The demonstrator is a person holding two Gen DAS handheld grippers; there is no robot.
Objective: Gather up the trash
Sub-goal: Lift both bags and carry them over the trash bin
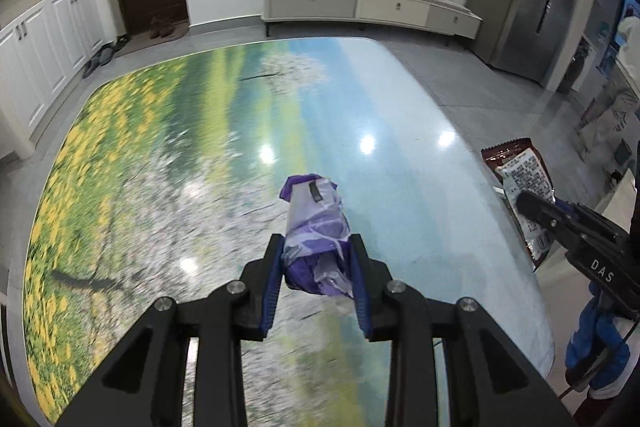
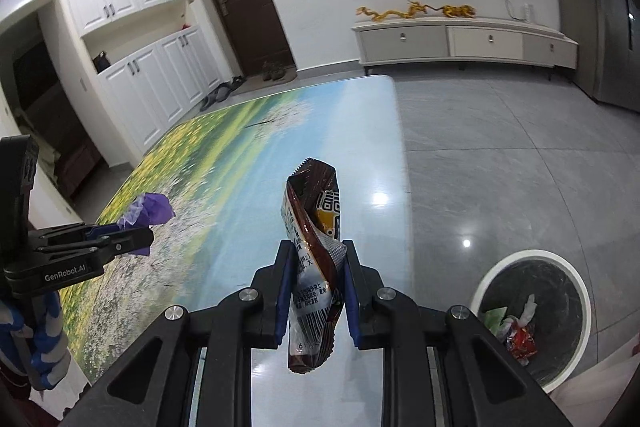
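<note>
Sitting on the floor, the bin point(image 2: 486, 291) holds crumpled wrappers point(image 2: 520, 335).

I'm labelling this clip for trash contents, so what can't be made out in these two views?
- Purple wrapper: left wrist view, crumpled, print unreadable.
- Brown snack packet: right wrist view, folded; text too small, blue fingers cover its sides.
- Trash bin: right wrist view, contents dark, lower rim hidden by the gripper frame.
</note>
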